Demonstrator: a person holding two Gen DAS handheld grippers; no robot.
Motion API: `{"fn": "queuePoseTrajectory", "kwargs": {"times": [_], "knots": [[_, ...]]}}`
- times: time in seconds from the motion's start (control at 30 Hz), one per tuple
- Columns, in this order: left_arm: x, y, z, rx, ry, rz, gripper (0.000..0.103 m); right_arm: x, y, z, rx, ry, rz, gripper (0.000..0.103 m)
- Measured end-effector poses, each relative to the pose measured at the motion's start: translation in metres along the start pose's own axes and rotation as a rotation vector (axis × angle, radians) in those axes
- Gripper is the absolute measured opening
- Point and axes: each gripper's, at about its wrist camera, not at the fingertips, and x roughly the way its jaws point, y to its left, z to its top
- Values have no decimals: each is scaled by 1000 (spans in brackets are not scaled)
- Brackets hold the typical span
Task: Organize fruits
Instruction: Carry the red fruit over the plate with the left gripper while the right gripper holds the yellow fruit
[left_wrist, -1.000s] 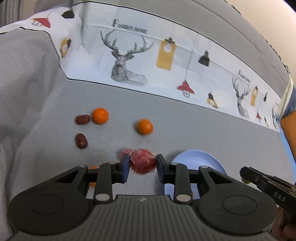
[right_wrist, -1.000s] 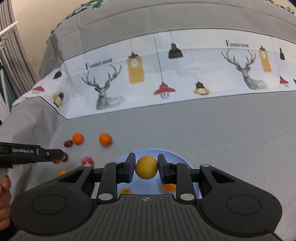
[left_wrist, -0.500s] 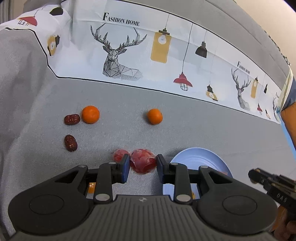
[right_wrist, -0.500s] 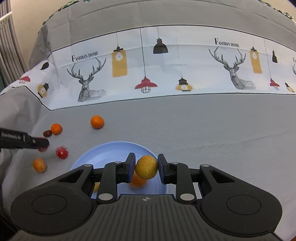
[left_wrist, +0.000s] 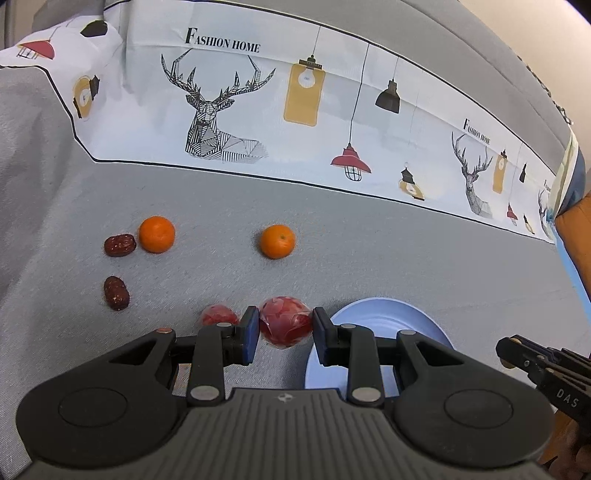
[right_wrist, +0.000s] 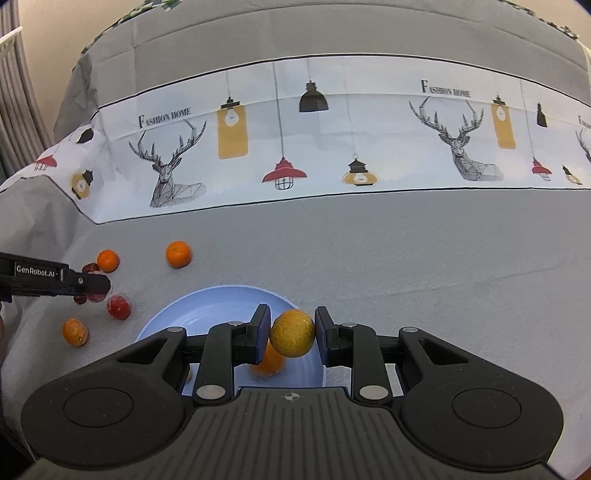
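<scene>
Grey cloth (left_wrist: 369, 251) with a deer-and-lamp band, pale blue plate (right_wrist: 207, 306), orange tangerines (left_wrist: 156, 234).

orange fruit (right_wrist: 271, 363) half hidden, blurred

I read "FASHION HOME" printed on the white band of the cloth (left_wrist: 236, 122) along the far edge of the surface, above a deer drawing, and again further right in smaller print. On the side of the left tool (right_wrist: 94, 291) I read "GenRobot.AI". On the right tool (left_wrist: 509, 356) I make out "DAS".
</scene>
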Motion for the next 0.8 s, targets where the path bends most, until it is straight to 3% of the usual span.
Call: {"fn": "queuePoseTrajectory", "kwargs": {"times": [0.47,0.8], "knots": [[1,-13,1,36,-13,-57,34,1,-1,0,9,-1,9,27],[4,-42,-10,163,-16,-141,34,11,22,-6,-90,104,127,27]]}}
